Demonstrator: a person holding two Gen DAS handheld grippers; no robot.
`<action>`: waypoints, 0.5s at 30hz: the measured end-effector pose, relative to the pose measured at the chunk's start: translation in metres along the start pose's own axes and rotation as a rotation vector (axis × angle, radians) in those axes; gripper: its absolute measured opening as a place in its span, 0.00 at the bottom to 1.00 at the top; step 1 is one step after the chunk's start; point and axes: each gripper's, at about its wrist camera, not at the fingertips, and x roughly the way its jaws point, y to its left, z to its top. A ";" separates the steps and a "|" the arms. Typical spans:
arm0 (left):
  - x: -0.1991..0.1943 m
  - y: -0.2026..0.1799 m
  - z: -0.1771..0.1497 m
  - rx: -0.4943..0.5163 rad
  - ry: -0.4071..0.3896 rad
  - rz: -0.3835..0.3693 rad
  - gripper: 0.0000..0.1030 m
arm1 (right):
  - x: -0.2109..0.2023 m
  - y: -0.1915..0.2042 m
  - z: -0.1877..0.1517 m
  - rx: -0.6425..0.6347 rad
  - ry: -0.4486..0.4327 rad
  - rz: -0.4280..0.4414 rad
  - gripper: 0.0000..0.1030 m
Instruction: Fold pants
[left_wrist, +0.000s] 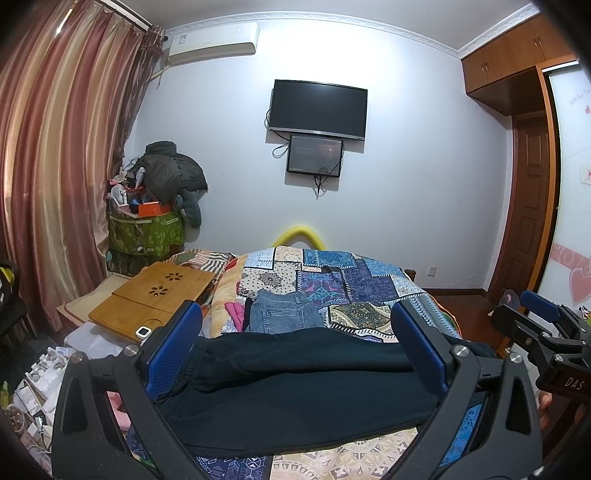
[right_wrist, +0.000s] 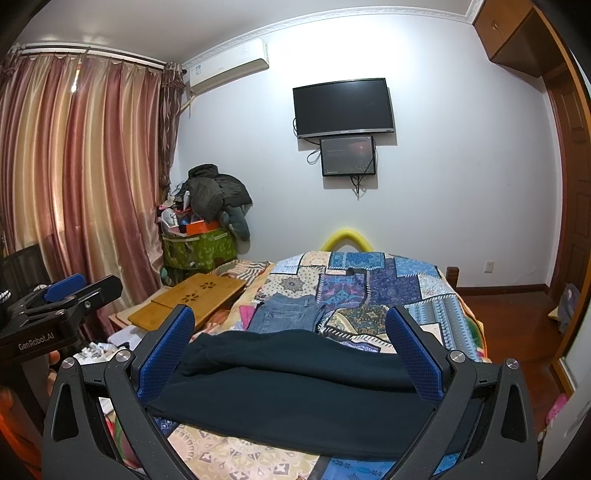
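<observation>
Dark navy pants (left_wrist: 295, 387) (right_wrist: 295, 387) lie crosswise on the patchwork quilt (left_wrist: 362, 288) (right_wrist: 399, 288) at the near end of the bed, doubled over with an upper layer on a lower one. In the left wrist view the elastic waistband shows at the left. My left gripper (left_wrist: 295, 308) is open, its blue pads (left_wrist: 173, 347) on either side of the pants. My right gripper (right_wrist: 289, 313) is open the same way over the cloth. Each gripper also shows at the edge of the other's view: the right gripper (left_wrist: 517, 317), the left gripper (right_wrist: 107, 288).
Folded blue jeans (left_wrist: 282, 314) (right_wrist: 284, 315) lie just beyond the pants. A bamboo lap desk (left_wrist: 155, 295) (right_wrist: 192, 299) sits left of the bed, with a green storage bag (left_wrist: 147, 236) piled with clothes behind it. Small clutter (left_wrist: 40, 373) covers the floor at left.
</observation>
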 end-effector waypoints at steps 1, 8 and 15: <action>0.000 0.000 0.000 0.001 0.000 -0.001 1.00 | 0.000 0.000 -0.001 -0.001 0.000 0.000 1.00; 0.001 0.000 -0.001 -0.001 0.001 0.000 1.00 | 0.001 -0.001 -0.001 0.001 0.009 -0.003 1.00; 0.018 0.005 -0.003 0.012 0.014 0.008 1.00 | 0.011 -0.004 -0.003 0.002 0.034 -0.018 1.00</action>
